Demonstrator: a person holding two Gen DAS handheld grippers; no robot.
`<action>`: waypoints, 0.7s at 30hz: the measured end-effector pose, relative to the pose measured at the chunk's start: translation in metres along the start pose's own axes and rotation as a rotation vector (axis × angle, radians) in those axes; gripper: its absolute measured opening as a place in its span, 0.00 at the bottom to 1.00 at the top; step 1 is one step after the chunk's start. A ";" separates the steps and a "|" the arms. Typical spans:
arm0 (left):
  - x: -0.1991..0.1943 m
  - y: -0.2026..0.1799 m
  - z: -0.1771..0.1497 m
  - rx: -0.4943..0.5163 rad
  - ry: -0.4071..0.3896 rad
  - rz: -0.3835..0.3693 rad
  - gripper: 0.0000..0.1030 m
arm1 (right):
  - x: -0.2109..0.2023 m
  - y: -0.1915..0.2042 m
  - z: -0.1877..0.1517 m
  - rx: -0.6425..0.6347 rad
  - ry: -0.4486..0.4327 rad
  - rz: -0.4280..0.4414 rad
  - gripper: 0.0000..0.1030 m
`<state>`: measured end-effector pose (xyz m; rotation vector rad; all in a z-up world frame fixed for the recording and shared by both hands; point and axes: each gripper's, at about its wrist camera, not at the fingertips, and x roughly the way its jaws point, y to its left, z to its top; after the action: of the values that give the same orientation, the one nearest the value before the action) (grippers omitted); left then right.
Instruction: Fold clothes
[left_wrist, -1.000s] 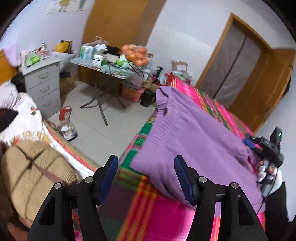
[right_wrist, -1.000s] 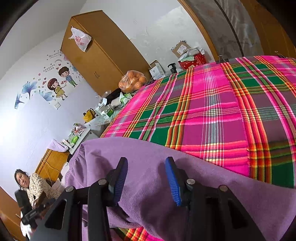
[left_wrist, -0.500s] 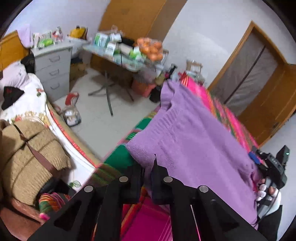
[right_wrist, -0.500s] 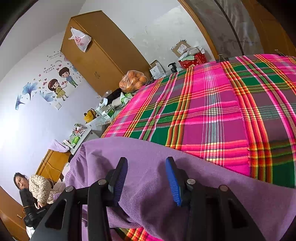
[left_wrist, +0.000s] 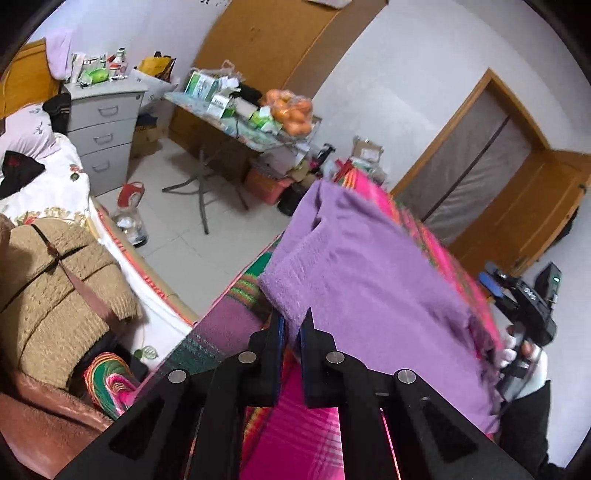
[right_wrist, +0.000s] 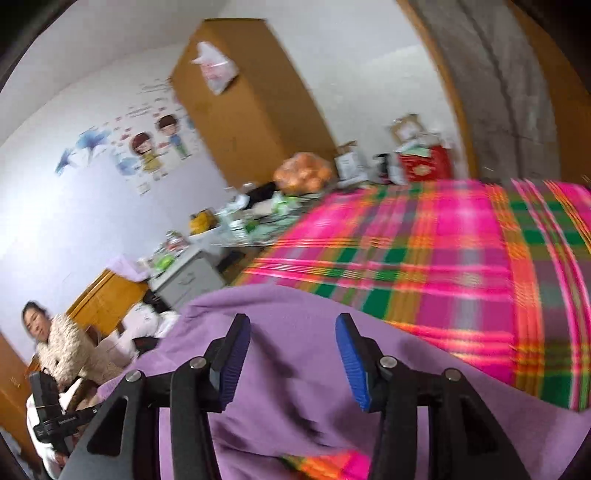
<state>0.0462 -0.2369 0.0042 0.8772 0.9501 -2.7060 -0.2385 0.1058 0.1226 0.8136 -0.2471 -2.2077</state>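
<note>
Left fingers (left_wrist: 277, 332) are pinched on the purple garment (left_wrist: 369, 280); right gripper (right_wrist: 291, 354), just widened, holds nothing. Its edge should be gripped before lifting.

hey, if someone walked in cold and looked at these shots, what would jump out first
The purple garment spread over the bright pink and green plaid bedspread dominates both views. The left gripper is shut on the garment's near corner, while the right gripper hangs open above the cloth. Behind, a bag of oranges sits on a cluttered table.

Home bedroom: plaid-covered bed (right_wrist: 461, 266), wardrobe (left_wrist: 280, 48), drawer cabinet (left_wrist: 107, 122).
</note>
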 end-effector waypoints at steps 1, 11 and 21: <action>-0.003 -0.001 0.000 -0.001 -0.001 -0.012 0.07 | 0.011 0.017 0.006 -0.048 0.031 0.007 0.48; 0.013 0.001 -0.004 0.047 0.041 0.007 0.08 | 0.207 0.144 0.051 -0.498 0.381 -0.012 0.48; 0.024 0.009 -0.001 0.037 0.053 -0.049 0.13 | 0.292 0.131 0.032 -0.500 0.562 0.105 0.50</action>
<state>0.0299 -0.2420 -0.0145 0.9487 0.9461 -2.7632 -0.3302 -0.1970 0.0619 1.0529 0.5045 -1.7389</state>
